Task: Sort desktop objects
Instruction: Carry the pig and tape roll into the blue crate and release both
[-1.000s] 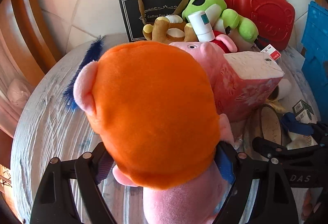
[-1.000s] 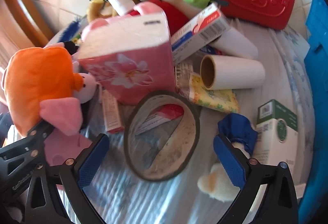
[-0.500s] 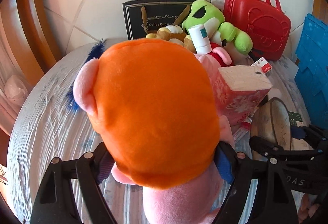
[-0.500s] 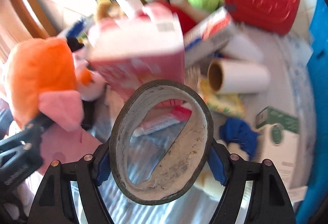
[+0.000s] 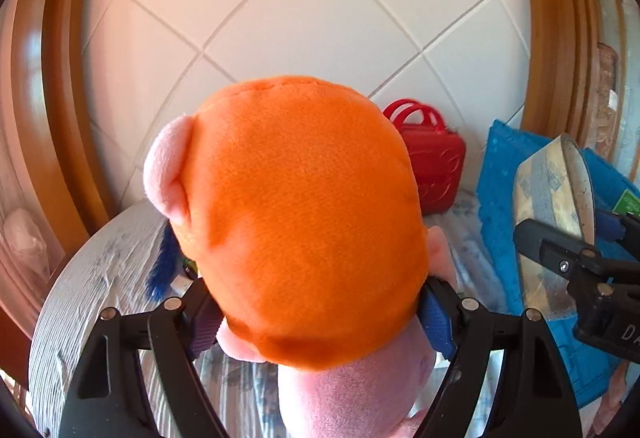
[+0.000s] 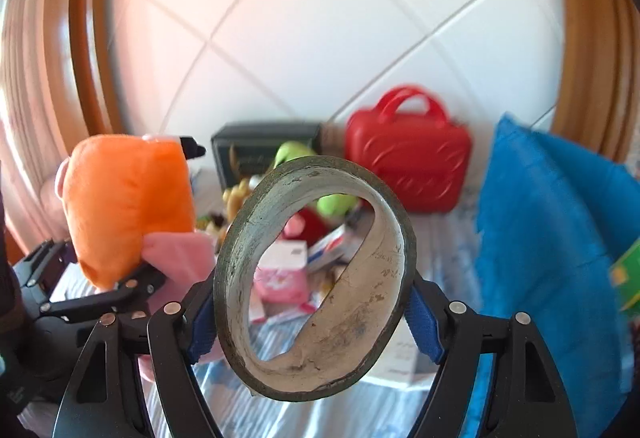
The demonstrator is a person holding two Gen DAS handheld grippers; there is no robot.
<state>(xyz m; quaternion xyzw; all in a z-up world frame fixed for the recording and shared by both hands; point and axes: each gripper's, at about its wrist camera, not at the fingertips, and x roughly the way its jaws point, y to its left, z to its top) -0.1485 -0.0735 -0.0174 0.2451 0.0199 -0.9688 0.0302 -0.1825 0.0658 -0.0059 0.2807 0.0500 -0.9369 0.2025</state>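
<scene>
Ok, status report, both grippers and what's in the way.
Left gripper shut on orange plush toy, lifted. Right gripper shut on tape ring, lifted. Blue bin at right; path looks open.

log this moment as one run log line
left gripper: shut on orange plush toy | right gripper: shut on tape ring | both held above table

Both wrist views face the red case point(image 5: 434, 165).

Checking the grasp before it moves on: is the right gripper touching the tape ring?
Touching. In the right wrist view, both blue pads of the right gripper press against the outer sides of the tape ring, which is lifted off the table.
</scene>
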